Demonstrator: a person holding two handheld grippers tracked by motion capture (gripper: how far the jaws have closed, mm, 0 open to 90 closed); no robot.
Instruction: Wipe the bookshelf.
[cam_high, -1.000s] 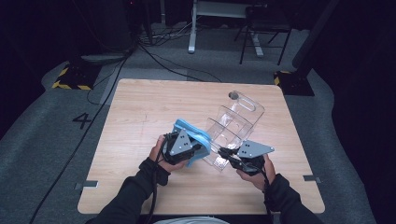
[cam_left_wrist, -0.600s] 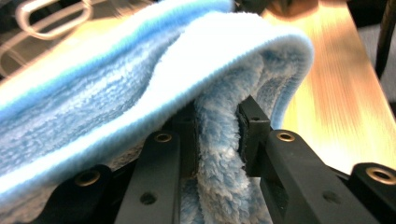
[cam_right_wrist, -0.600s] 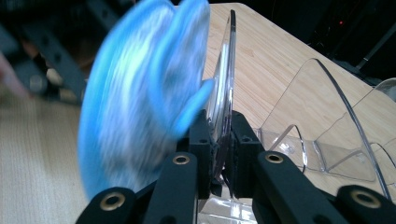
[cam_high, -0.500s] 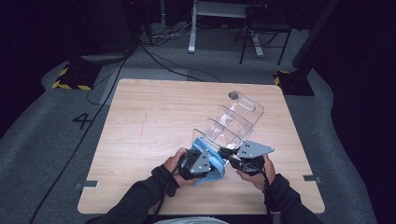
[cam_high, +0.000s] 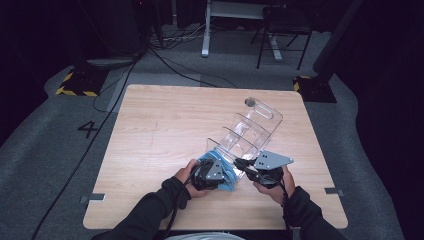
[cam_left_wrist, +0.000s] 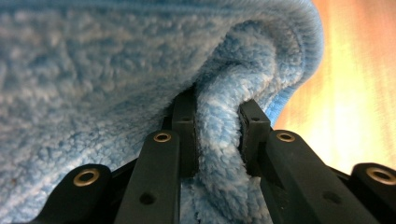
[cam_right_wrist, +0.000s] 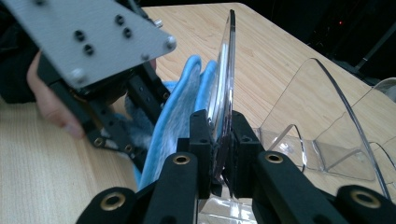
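Wooden table (cam_high: 165, 130): one clear rack (cam_high: 250, 132), one blue cloth (cam_high: 227, 175), two grippers.

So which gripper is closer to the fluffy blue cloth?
Left. The left gripper is pinching the blue cloth. The right gripper clamps the clear rack panel right beside the cloth.

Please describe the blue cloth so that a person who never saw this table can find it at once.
On the wooden table, look at the near end of the clear plastic rack. The blue cloth lies against it, pinched by the left hand-held gripper; it is the one soft, coloured thing there.
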